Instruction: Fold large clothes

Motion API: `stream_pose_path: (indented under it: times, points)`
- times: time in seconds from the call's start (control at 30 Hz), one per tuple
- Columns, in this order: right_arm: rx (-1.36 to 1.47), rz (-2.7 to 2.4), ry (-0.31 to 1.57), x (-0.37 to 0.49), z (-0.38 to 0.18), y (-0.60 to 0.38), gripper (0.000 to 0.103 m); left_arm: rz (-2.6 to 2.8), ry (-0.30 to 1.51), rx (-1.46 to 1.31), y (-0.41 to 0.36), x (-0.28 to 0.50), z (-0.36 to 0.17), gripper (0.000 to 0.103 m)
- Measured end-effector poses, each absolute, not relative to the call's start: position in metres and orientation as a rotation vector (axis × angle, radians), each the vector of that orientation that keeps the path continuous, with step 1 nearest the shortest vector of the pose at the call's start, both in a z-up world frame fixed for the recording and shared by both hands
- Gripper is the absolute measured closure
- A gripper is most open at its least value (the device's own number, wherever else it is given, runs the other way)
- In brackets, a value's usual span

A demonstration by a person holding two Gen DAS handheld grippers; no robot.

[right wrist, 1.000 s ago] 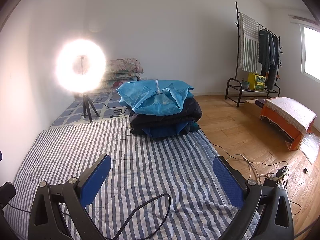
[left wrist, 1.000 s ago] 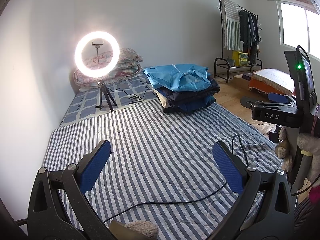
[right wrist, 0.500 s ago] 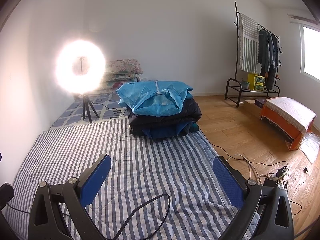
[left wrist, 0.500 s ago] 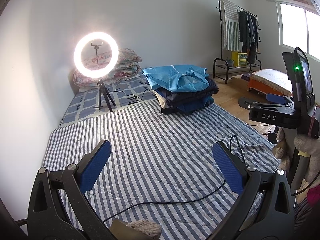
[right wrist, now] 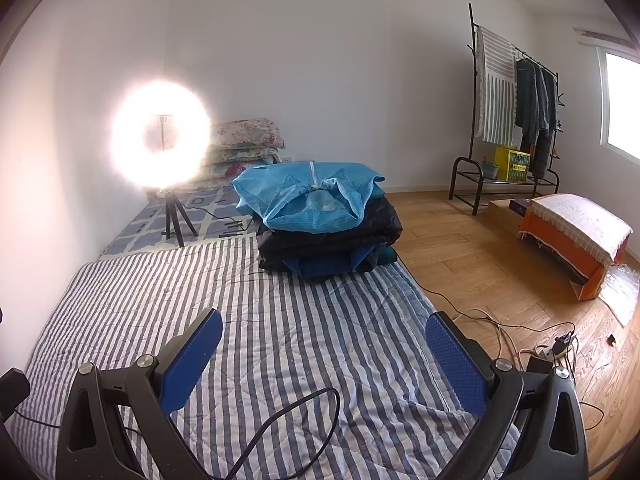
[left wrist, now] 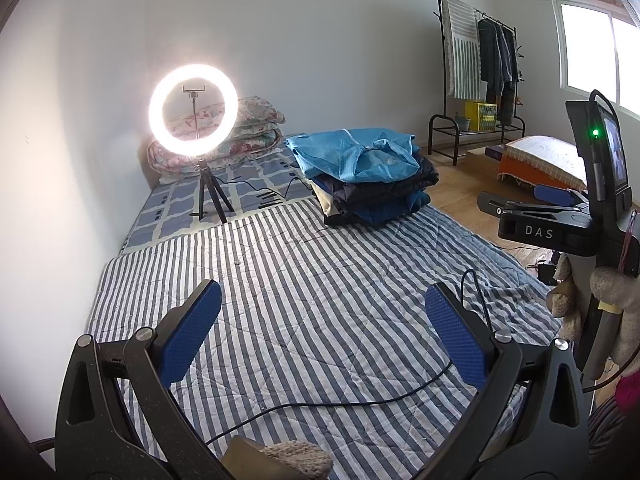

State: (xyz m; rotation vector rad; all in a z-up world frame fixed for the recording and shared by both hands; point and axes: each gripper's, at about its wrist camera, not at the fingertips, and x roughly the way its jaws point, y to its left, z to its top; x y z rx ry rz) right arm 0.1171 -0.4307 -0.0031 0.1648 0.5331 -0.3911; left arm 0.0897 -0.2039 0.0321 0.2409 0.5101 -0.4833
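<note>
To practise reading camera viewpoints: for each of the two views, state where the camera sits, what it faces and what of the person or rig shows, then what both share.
Left wrist: on the left gripper, facing the striped mattress toward the clothes pile; open blue pads, plus the right gripper at right.
Right wrist: on the right gripper, facing the same pile and wooden floor; open pads only.
Shared: pile, ring light, clothes rack.

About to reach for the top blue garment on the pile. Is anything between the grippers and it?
No obstacle stands on the striped quilt before the blue garment. Only a black cable loops flat below the open right gripper; another lies below the open left gripper.
</note>
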Motion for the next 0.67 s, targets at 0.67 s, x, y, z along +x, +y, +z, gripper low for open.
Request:
stream_pose_path:
  times: [0.67]
  points:
    - [0.162, -0.386, 0.54, 0.118, -0.0058, -0.4297, 0.0, -0.481, 0.495, 0.24, -0.1999, 0.0861, 0.0301, 0.0]
